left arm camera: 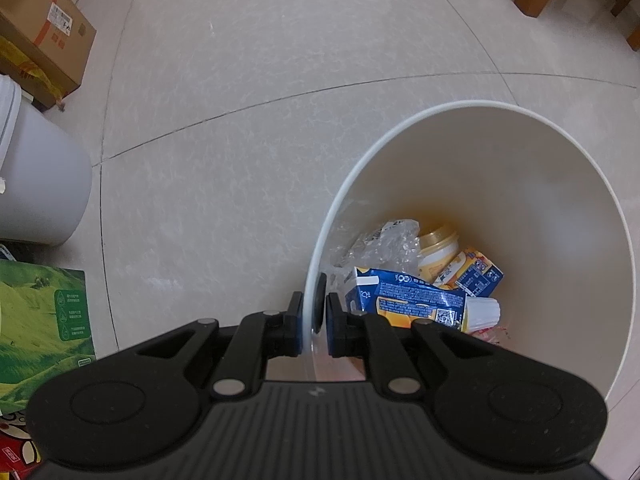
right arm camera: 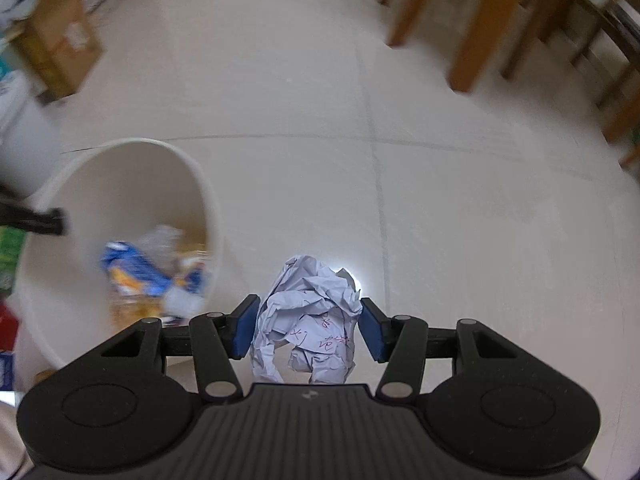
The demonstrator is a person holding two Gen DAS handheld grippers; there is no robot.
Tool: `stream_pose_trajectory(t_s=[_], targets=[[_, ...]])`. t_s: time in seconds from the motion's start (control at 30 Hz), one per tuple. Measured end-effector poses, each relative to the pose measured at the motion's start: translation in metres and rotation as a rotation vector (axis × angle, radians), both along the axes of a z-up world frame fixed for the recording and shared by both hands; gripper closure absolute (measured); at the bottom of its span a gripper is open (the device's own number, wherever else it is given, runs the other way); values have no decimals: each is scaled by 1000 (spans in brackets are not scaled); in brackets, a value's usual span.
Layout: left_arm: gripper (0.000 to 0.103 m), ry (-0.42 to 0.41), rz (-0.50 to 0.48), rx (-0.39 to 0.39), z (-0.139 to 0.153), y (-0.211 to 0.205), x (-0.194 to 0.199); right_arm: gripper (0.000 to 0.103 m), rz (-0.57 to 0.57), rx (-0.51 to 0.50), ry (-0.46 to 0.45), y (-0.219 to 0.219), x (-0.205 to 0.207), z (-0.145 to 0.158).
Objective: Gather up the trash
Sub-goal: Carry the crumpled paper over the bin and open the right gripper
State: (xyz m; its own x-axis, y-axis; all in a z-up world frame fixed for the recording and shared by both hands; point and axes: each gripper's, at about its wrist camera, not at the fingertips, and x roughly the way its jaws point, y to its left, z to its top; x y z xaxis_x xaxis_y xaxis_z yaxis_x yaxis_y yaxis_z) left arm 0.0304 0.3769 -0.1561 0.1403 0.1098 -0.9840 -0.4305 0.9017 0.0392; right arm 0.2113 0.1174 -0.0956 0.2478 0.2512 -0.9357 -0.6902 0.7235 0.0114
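Observation:
A white trash bin (left arm camera: 552, 184) stands on the tiled floor. My left gripper (left arm camera: 313, 312) is shut on its near-left rim, one pad outside and one inside. Inside lie a blue and orange carton (left arm camera: 412, 300), a yellow cup (left arm camera: 438, 250), clear plastic wrap (left arm camera: 384, 240) and a white paper cup (left arm camera: 484, 312). In the right wrist view my right gripper (right arm camera: 308, 326) is shut on a crumpled ball of white paper (right arm camera: 312, 320) with red writing, held above the floor to the right of the bin (right arm camera: 132, 184). The picture there is blurred.
A cardboard box (left arm camera: 44, 36) and a white bucket (left arm camera: 36, 184) stand at the left, with a green printed box (left arm camera: 40, 320) nearer. Wooden table and chair legs (right arm camera: 480, 24) stand at the far right. Pale floor tiles (left arm camera: 280, 100) lie between them.

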Motion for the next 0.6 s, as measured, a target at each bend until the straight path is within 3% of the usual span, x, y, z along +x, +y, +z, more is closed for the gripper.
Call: stream_pose_trajectory(t_s=[0.2, 0.6], targets=[[95, -4, 22, -12, -1, 2, 0, 44, 137, 81, 83, 58, -35, 15], [95, -7, 26, -39, -1, 5, 0, 44, 263, 8, 169, 134, -50, -49]])
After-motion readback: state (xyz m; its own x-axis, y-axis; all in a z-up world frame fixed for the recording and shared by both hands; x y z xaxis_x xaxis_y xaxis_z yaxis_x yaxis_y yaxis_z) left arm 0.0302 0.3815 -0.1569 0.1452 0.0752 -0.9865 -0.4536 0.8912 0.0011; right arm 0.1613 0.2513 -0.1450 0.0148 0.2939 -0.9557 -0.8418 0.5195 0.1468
